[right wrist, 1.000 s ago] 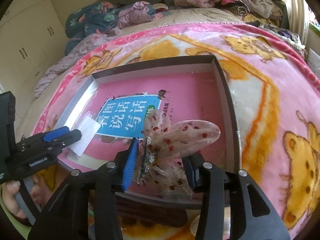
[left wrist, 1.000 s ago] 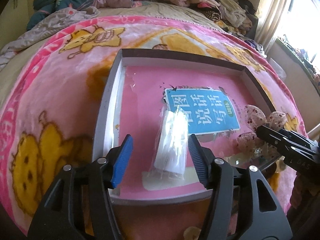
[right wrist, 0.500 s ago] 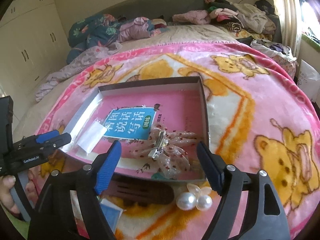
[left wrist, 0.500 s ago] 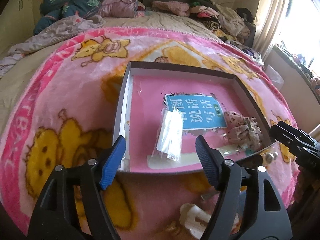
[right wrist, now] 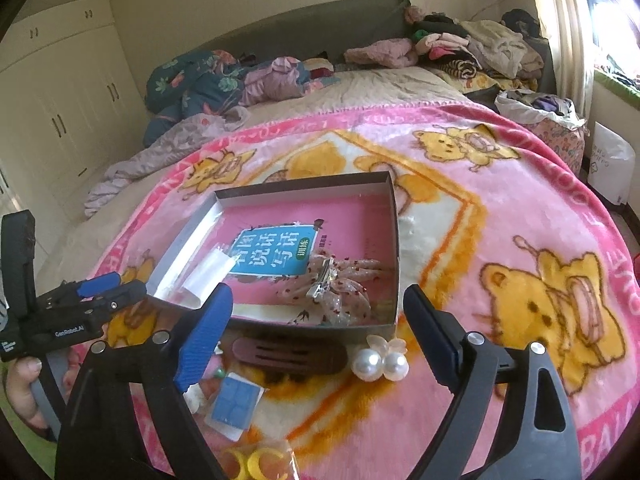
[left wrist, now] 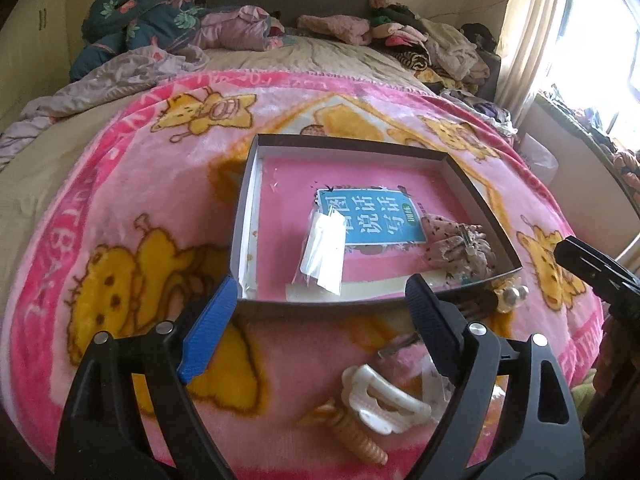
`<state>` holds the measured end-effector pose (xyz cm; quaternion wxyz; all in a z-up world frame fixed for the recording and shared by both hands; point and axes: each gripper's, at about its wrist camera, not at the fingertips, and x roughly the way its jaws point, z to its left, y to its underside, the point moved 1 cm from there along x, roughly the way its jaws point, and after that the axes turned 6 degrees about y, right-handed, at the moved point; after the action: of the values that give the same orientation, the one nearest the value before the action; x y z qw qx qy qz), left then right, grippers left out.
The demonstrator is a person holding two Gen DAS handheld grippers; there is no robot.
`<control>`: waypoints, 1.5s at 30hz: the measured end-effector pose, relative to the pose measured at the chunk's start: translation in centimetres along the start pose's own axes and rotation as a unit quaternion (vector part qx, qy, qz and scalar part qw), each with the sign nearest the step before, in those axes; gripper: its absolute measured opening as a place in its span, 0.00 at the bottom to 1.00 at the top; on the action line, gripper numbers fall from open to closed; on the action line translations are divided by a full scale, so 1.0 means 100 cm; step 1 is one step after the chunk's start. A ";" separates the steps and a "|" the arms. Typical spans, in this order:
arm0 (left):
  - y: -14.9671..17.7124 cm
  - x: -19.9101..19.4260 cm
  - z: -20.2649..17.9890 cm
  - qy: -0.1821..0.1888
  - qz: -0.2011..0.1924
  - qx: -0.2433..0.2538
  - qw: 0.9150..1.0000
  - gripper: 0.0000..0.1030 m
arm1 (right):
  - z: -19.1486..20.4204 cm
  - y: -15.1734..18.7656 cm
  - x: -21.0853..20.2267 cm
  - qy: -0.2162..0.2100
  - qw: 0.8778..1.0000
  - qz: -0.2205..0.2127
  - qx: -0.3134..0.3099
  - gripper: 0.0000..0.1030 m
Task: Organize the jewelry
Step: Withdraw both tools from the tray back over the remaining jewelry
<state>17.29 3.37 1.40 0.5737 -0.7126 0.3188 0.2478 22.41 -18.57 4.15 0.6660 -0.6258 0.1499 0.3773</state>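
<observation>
The left gripper point(left wrist: 320, 328) is spread wide and holds nothing. Just below its fingers lies a white claw clip point(left wrist: 384, 400) with a ribbed beige piece point(left wrist: 356, 438) beside it, seen only in the left view. The right gripper point(right wrist: 318, 330) is also wide open and empty. Under it, and only in the right view, lie a blue card point(right wrist: 234, 404) by the left finger, yellow rings point(right wrist: 256, 462) at the bottom edge, and a dark brown clip point(right wrist: 288, 356) between the fingers. A pearl clip point(right wrist: 380, 362) sits just inside the right finger, touching the box point(right wrist: 396, 240) at its near right corner; the left view shows it small, past that gripper's right finger.

Beyond both grippers the box sits open on the pink blanket point(right wrist: 500, 220). Inside, a clear packet point(left wrist: 322, 256) lies ahead of the left gripper, left of centre, and a spotted bow point(right wrist: 336, 288) rests in the near right part, close to the right wall. A teal book point(left wrist: 368, 216) lies flat under both.

The box's far half is bare pink floor. Blanket stretches open to the right of the right gripper and left of the left one. Clothes point(right wrist: 460, 48) pile at the far end.
</observation>
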 end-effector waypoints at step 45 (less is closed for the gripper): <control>0.080 -0.024 -0.037 0.002 0.034 0.069 0.997 0.81 | 0.005 0.080 -0.049 -0.020 0.999 0.025 -0.030 0.85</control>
<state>9.72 -0.96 -1.28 0.6117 -0.6608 0.3606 0.2431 13.49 -20.14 1.81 0.6400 -0.6341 0.1411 0.4103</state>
